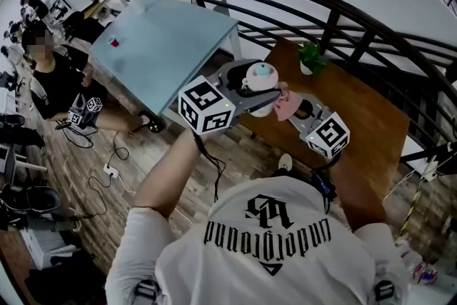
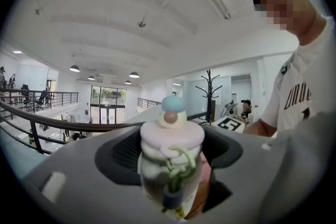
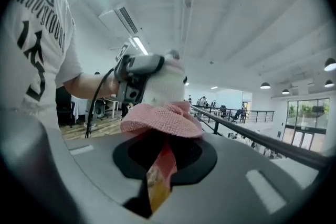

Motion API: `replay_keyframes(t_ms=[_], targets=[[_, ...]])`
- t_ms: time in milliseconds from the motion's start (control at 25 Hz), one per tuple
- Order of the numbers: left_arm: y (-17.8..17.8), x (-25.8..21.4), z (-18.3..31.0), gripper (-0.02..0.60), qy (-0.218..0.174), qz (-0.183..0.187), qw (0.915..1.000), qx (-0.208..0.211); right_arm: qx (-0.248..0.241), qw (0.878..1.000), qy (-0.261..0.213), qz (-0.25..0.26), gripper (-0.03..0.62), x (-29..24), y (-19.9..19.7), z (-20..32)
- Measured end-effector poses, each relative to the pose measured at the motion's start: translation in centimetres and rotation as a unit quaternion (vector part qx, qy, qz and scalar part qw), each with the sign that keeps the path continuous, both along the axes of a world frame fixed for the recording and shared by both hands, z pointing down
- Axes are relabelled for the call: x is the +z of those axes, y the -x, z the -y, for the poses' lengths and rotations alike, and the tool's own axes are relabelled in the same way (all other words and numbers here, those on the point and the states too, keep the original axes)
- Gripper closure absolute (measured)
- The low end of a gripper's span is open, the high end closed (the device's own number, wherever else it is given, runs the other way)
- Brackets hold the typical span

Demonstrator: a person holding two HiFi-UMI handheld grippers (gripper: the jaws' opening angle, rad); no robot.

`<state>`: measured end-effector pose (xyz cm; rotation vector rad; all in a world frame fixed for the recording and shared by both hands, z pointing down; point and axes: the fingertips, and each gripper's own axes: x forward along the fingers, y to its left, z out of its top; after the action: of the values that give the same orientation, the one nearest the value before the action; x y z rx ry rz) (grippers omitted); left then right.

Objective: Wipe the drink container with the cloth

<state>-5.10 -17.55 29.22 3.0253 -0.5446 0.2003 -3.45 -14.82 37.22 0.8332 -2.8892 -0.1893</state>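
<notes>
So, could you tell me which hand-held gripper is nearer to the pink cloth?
Right. The right hand-held gripper is shut on the cloth; the left hand-held gripper holds the drink container just beside it.

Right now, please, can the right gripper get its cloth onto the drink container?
Probably yes: the cloth seems to touch the drink container, held by the left gripper, nothing between.

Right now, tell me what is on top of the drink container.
A pink lid topped by a blue knob caps the drink container; the left gripper hides its base.
</notes>
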Motion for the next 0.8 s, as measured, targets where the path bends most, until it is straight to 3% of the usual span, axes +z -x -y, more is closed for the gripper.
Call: replay_keyframes(t_ms=[200,280,400,640,800], targets=[[-0.3,1.0,-0.2,0.196,0.008,0.008,0.9999,0.006,-0.035,0.998,-0.055,0.021,0.548,-7.5,-0.2,0.2],[-0.2,0.9,0.2,0.196,0.006,0.006,1.0000,0.001,-0.045,0.997,-0.056,0.029,0.548,-8.3,-0.1,0.8],[-0.6,1.5,0.2,0.196,0.007,0.004,1.0000,-0.003,-0.040,0.998,-0.016,0.042,0.548,-5.3,-0.9,0.8],[-1.5,0.8,-0.6,0.196,0.000,-0.007,0.9999,0.014,-0.044,0.997,0.065,0.019,0.548,2.9,-0.9,0.4],[-1.9,0.3,-1.4,0.196,-0.010,-0.014,0.9990,0.040,-0.044,0.995,0.084,0.024,0.548,4.0,-1.5,0.7]])
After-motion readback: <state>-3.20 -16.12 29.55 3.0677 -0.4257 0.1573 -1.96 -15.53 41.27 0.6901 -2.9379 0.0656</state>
